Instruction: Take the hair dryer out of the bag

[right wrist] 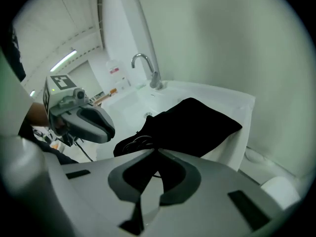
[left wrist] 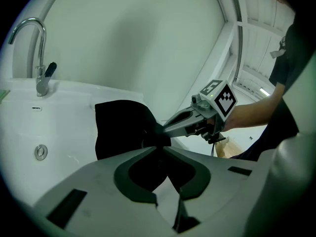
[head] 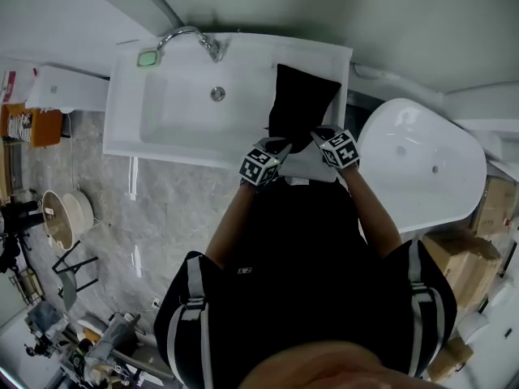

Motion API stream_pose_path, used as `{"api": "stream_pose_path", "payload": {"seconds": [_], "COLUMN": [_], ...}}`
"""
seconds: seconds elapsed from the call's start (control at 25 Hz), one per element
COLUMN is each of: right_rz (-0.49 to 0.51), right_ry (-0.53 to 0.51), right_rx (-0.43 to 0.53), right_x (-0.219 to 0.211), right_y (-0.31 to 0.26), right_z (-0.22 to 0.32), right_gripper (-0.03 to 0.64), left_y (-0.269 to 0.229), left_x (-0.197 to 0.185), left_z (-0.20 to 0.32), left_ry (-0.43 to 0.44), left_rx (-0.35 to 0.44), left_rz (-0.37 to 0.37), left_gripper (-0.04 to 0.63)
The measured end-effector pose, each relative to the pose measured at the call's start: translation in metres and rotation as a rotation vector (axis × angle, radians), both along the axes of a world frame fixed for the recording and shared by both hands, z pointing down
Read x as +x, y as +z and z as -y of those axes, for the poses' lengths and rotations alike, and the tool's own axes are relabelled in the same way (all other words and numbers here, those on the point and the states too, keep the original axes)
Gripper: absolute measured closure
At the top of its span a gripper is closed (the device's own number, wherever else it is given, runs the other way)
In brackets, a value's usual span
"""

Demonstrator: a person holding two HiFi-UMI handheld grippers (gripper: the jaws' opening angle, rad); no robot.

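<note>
Head view alone shows bathtub (head: 422, 168) at right, gripper views show left gripper (left wrist: 160, 148), right gripper (right wrist: 157, 153) each pinching black bag (right wrist: 197, 125) on sink (head: 162, 128)

Dim, green cast, fisheye edges w/ vignette

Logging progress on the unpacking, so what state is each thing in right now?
bag: lying on the right ledge of the sink, contents hidden
left gripper: jaws shut on the bag's near edge
right gripper: jaws shut on the bag's near edge
tap: no water running
</note>
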State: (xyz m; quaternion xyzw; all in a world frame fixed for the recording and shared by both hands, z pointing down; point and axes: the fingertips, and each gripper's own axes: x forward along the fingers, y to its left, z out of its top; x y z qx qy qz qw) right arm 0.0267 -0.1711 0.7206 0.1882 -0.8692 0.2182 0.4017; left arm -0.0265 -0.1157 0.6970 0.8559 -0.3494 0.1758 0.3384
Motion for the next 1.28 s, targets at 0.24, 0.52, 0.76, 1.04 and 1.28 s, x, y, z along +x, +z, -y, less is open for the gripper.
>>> {"api": "stream_pose_path", "payload": {"seconds": [0.24, 0.52, 0.76, 1.04, 1.28], "right_rz": [0.116, 0.178, 0.193, 0.187, 0.198], "right_ry": [0.108, 0.119, 0.089, 0.077, 0.057], "right_rx": [-0.049, -0.016, -0.024, -0.055, -0.083], "right_x": [0.006, 0.004, 0.009, 0.025, 0.027], "right_y": [-0.017, -0.040, -0.049, -0.041, -0.038], "right_z": [0.010, 0.015, 0.004, -0.007, -0.014], "right_gripper": [0.548, 0.548, 0.548, 0.548, 0.548], "left_y": [-0.005, 0.023, 0.051, 0.064, 0.077], "left_x": [0.013, 0.017, 0.028, 0.038, 0.042], "left_z": [0.026, 0.054, 0.070, 0.083, 0.088], "left_ry": [0.009, -0.017, -0.009, -0.046, -0.067], "left_rx": [0.007, -0.051, -0.112, -0.172, -0.219], "left_rz": [0.044, 0.143, 0.186, 0.169, 0.223], "left_gripper": [0.574, 0.488, 0.443, 0.430, 0.410]}}
